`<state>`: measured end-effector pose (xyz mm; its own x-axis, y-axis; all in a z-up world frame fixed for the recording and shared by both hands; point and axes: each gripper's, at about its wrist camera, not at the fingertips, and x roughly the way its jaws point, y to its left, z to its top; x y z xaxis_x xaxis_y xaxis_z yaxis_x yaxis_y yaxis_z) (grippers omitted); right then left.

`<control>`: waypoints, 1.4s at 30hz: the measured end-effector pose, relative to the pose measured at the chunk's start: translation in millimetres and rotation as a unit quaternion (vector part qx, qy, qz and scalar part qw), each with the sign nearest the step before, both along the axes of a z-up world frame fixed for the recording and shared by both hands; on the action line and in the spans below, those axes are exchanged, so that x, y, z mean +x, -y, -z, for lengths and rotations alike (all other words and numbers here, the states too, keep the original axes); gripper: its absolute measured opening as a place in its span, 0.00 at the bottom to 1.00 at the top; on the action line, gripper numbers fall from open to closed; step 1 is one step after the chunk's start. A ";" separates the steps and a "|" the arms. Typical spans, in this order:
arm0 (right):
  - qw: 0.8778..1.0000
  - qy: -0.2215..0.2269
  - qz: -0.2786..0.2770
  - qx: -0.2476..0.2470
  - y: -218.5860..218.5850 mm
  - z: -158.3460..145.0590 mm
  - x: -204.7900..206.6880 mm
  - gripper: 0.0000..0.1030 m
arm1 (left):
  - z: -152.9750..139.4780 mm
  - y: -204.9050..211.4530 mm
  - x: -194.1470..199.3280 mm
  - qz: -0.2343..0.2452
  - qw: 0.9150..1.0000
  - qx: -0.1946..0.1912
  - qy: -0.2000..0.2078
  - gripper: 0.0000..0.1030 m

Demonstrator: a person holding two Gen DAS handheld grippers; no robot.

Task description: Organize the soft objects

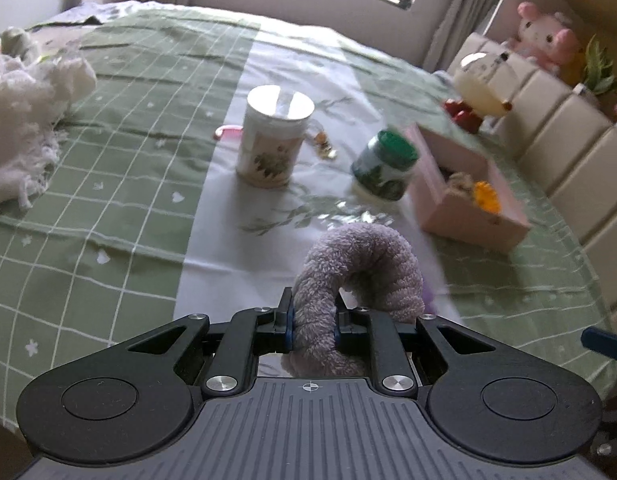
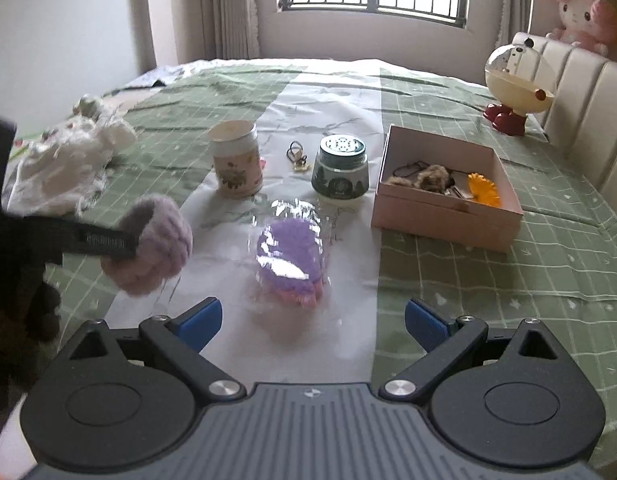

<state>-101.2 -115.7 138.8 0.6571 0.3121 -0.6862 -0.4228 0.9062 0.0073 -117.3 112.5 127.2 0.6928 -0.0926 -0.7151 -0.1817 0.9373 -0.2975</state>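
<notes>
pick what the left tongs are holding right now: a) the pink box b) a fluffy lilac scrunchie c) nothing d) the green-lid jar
b: the left tongs are shut on the fluffy lilac scrunchie, which loops up out of them above the bed; the right wrist view shows the same grip from the side.

Lilac fluffy scrunchie lifted; purple and pink ones bagged on the bed

You'll see the lilac fluffy scrunchie (image 1: 360, 268) bent into an arch, off the bedspread, pinched on one side. The clear bag (image 2: 288, 248) of purple and pink fluffy scrunchies lies flat on the white stripe, in front of the green-lidded jar (image 2: 340, 168) and left of the pink box (image 2: 444, 216).
</notes>
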 end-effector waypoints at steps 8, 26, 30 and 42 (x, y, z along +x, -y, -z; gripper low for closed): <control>0.998 0.017 0.046 0.032 24.4 -33.7 -13.0 0.95 | -11.7 7.4 -5.7 0.006 1.000 -0.015 0.014 0.18; 0.998 -0.027 -0.048 -0.016 -62.6 27.2 73.8 0.95 | 18.1 -28.8 2.4 -0.004 0.999 0.030 -0.024 0.18; 0.996 -0.067 -0.038 -0.043 -92.7 58.1 120.8 0.95 | 21.3 -38.2 5.8 0.004 0.998 0.039 -0.039 0.18; 0.994 -0.110 -0.014 -0.007 -64.9 70.1 128.3 0.68 | 32.2 -26.7 -0.4 0.037 0.997 0.045 -0.055 0.18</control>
